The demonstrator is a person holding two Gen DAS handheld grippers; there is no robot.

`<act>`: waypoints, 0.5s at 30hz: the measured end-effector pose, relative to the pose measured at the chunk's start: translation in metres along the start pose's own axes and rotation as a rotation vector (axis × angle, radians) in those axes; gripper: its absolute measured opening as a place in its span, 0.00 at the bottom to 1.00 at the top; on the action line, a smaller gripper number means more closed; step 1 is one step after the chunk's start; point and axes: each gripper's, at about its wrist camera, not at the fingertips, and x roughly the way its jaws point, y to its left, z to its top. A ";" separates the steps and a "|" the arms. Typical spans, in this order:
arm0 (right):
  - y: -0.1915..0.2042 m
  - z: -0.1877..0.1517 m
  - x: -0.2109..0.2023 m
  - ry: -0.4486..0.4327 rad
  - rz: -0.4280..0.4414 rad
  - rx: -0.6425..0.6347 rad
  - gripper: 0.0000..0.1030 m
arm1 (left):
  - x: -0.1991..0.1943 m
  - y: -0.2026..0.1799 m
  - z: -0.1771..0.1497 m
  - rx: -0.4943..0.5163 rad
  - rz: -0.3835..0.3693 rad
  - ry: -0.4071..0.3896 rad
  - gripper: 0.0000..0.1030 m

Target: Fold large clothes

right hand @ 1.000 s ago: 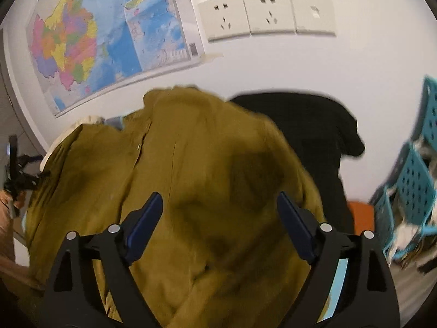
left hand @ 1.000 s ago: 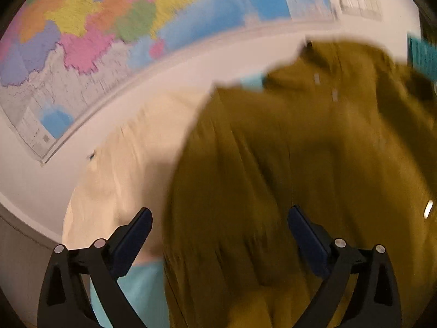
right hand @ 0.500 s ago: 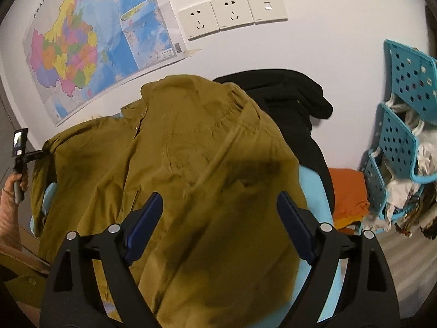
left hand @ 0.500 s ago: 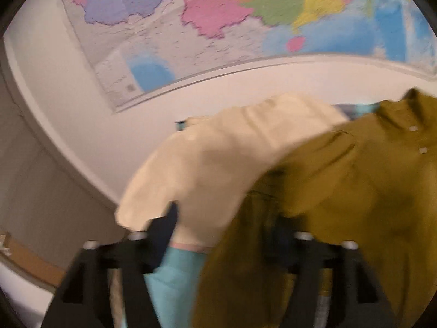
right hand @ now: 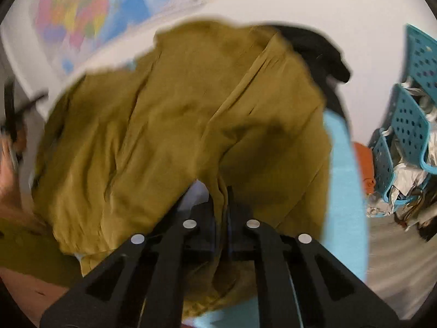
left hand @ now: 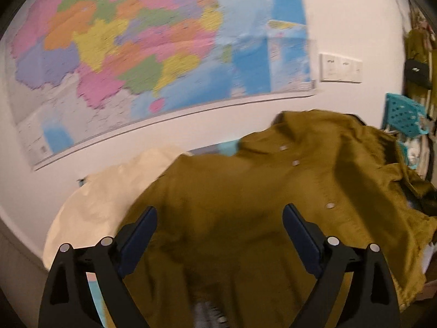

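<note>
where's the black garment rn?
Right wrist view, upper right: the black garment lies against the white wall, partly tucked under the far edge of the olive shirt, with the teal baskets further right.

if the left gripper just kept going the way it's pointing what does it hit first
Probably the olive shirt: it fills the gap between the open left gripper jaws. Depth is unclear.

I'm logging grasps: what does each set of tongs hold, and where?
The right tongs pinch a fold of the olive shirt. The left tongs are open, holding nothing.
</note>
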 end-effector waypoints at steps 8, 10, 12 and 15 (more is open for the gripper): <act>0.047 0.098 -0.131 -0.390 0.257 -0.050 0.05 | 0.005 -0.049 0.007 0.048 -0.182 -0.011 0.88; 0.064 0.120 -0.138 -0.416 0.326 -0.073 0.05 | 0.009 -0.058 0.008 0.065 -0.230 -0.019 0.88; 0.092 0.146 -0.130 -0.418 0.396 -0.113 0.05 | 0.015 -0.068 0.009 0.078 -0.266 -0.015 0.88; 0.129 0.177 -0.099 -0.352 0.465 -0.184 0.05 | 0.023 -0.079 0.010 0.089 -0.315 -0.004 0.88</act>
